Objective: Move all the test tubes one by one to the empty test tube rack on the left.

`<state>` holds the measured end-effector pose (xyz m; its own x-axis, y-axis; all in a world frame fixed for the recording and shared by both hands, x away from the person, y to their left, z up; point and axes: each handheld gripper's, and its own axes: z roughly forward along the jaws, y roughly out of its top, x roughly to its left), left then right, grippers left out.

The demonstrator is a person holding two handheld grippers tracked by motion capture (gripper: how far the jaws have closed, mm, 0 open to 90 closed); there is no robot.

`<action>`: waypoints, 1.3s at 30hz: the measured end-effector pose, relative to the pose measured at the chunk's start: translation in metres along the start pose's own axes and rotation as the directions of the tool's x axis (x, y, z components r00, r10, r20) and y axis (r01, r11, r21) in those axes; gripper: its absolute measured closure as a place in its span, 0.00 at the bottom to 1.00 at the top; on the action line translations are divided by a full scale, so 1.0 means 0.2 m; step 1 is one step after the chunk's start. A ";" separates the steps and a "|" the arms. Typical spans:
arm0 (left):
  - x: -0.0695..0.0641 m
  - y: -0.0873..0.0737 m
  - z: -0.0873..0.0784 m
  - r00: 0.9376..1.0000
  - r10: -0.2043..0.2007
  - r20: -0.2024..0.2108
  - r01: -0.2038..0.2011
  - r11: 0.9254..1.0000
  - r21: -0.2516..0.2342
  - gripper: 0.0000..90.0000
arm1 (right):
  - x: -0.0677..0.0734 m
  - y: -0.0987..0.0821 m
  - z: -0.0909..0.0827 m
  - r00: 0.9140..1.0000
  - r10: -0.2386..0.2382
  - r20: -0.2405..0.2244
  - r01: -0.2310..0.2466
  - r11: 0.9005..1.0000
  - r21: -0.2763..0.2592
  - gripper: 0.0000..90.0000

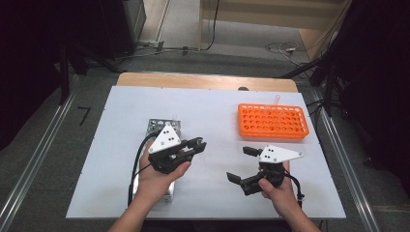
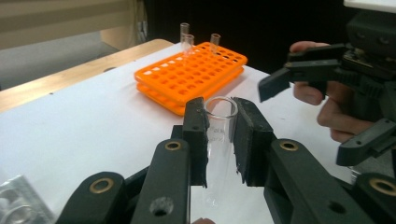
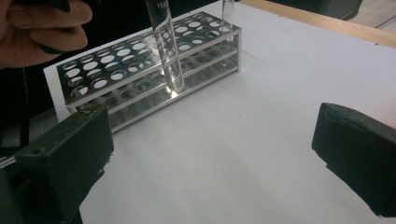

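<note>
My left gripper (image 1: pixel 198 143) is shut on a clear glass test tube (image 2: pixel 219 135), gripped just below its open rim, and holds it above the white table. In the right gripper view the tube's (image 3: pixel 166 46) rounded bottom hangs in front of the metal rack (image 3: pixel 140 65). My right gripper (image 1: pixel 241 164) stands wide open a little to the right of the left one, with nothing between its jaws and bare table beneath. An orange tube rack (image 1: pixel 273 121) lies at the back right, with a few clear tubes (image 2: pixel 184 32) upright along its far edge.
The metal rack (image 1: pixel 162 126) lies under and behind my left hand, with most of its holes empty. The white table top (image 1: pixel 116 159) rests on a wooden table. Dark stands and cables surround the table on the floor.
</note>
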<state>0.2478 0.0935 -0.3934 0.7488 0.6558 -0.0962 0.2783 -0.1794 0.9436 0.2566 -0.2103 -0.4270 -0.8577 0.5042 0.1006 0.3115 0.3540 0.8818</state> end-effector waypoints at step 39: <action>0.44 -0.02 0.00 0.954 -0.033 -0.300 0.045 0.998 0.033 0.85 | -0.15 -0.07 -0.08 0.996 0.044 0.073 -0.044 0.999 0.001 0.00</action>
<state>0.3130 0.1513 -0.4060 0.5247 0.8508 -0.0278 0.3313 -0.1740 0.9273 0.2723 -0.2434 -0.4342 -0.8111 0.5753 0.1055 0.3496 0.3322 0.8760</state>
